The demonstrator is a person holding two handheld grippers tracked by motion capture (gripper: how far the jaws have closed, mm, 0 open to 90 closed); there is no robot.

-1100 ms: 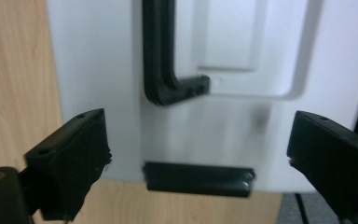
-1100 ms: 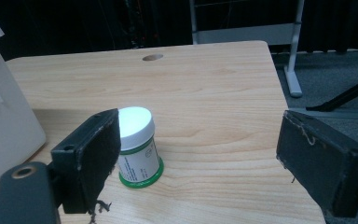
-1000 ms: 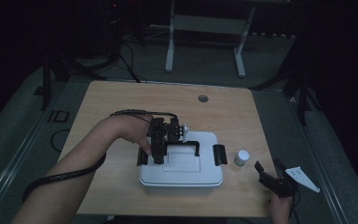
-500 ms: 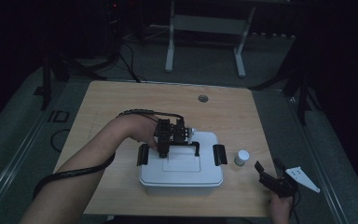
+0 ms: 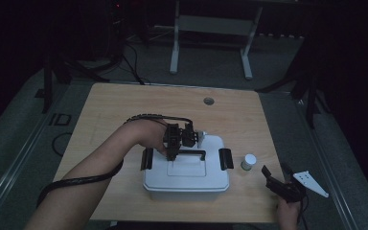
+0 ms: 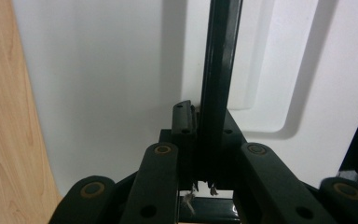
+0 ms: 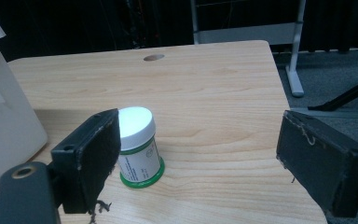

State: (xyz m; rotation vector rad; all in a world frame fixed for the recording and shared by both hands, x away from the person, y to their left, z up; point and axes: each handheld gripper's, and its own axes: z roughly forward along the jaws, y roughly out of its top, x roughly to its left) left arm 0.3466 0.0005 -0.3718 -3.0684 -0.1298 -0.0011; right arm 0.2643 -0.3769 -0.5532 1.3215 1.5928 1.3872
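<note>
Handle [image 6: 219, 74] on the white box's lid [image 5: 187, 167], mid-table, sits clamped in my left gripper [image 5: 175, 152], my right gripper [image 7: 196, 163] gaping idle; an off-centre pull could tip the box.

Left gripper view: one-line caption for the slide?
Left claw shut on the black handle of the white box's lid, wooden table at the left edge.
</note>
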